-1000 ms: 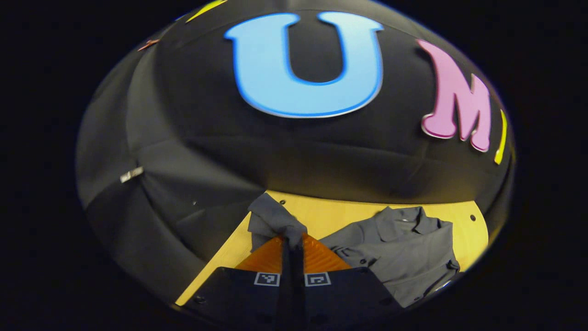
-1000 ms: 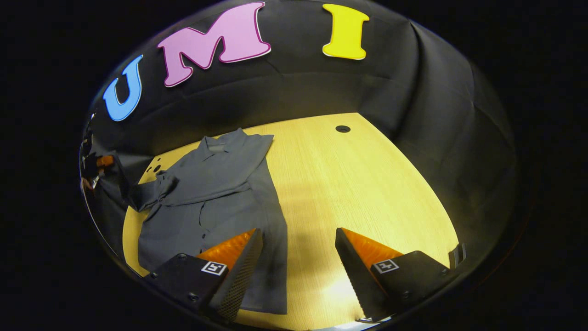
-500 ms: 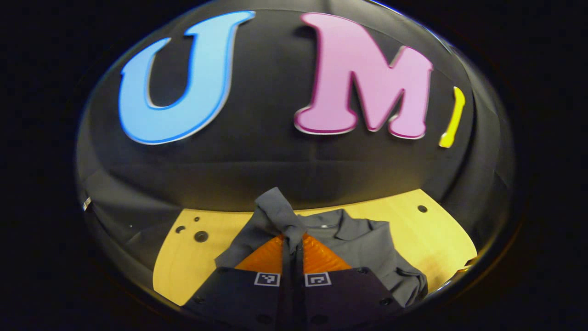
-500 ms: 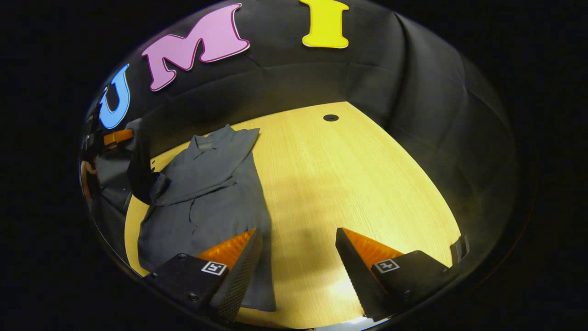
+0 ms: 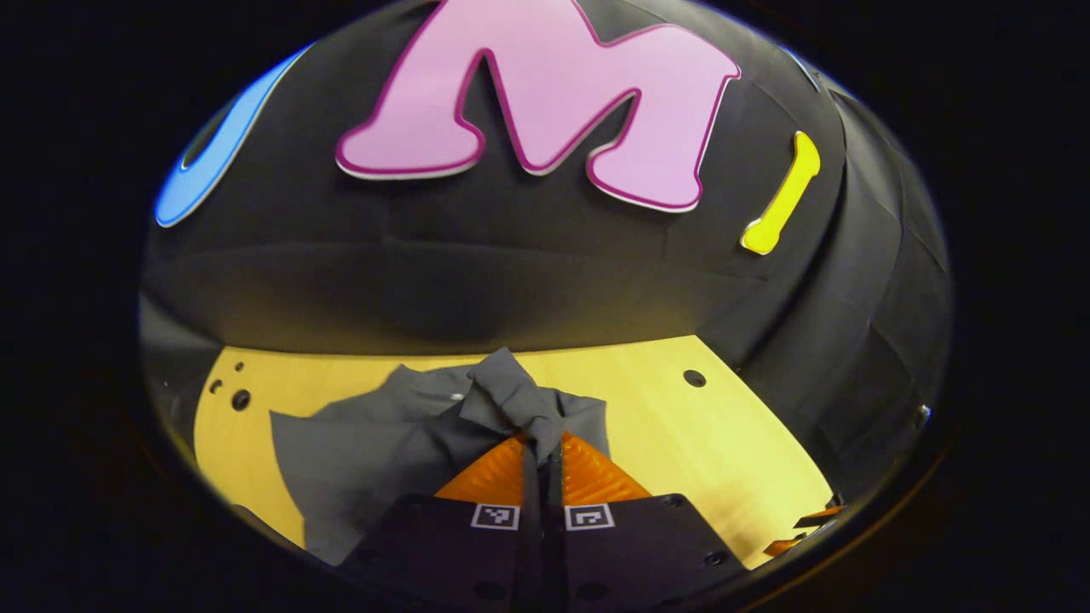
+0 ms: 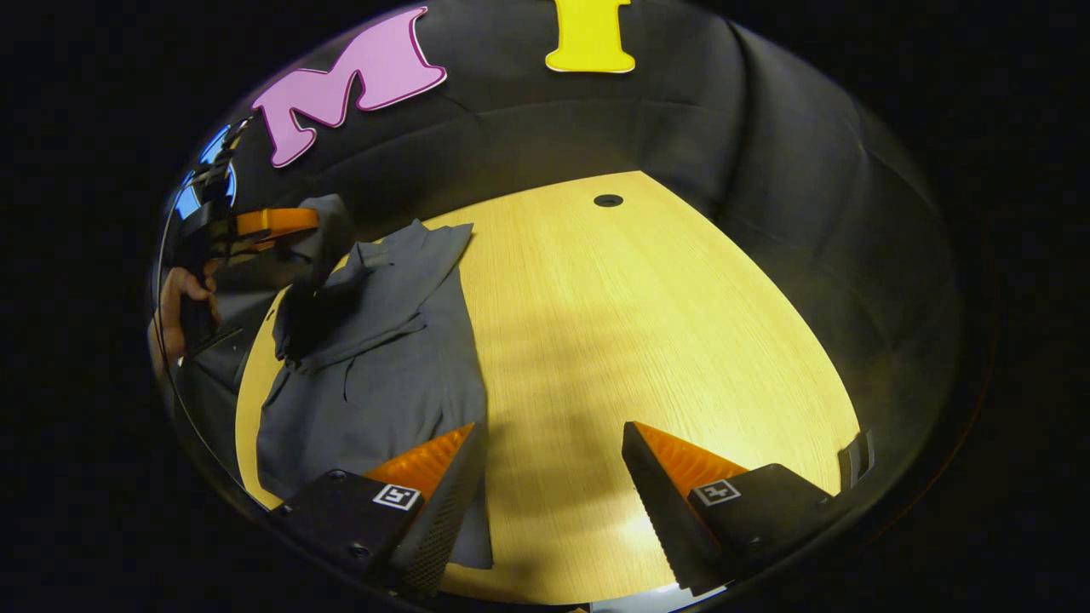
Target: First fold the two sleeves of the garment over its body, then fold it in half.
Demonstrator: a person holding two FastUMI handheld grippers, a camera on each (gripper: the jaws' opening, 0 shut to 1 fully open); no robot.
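The left gripper point(image 5: 542, 443) pinches a sleeve point(image 5: 511, 396) and has carried it over the grey shirt point(image 6: 383, 366), away from the table point(image 6: 639, 340) edge. The right gripper point(image 6: 553, 451) hangs wide apart, holding nothing.

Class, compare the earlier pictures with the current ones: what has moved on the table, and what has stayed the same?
The left claw, clamped on a sleeve, has carried it from beyond the table's edge in over the shirt, lifting that side of the cloth. The shirt's lower part remains flat on the table. The right claw stays open above the near edge, holding nothing.
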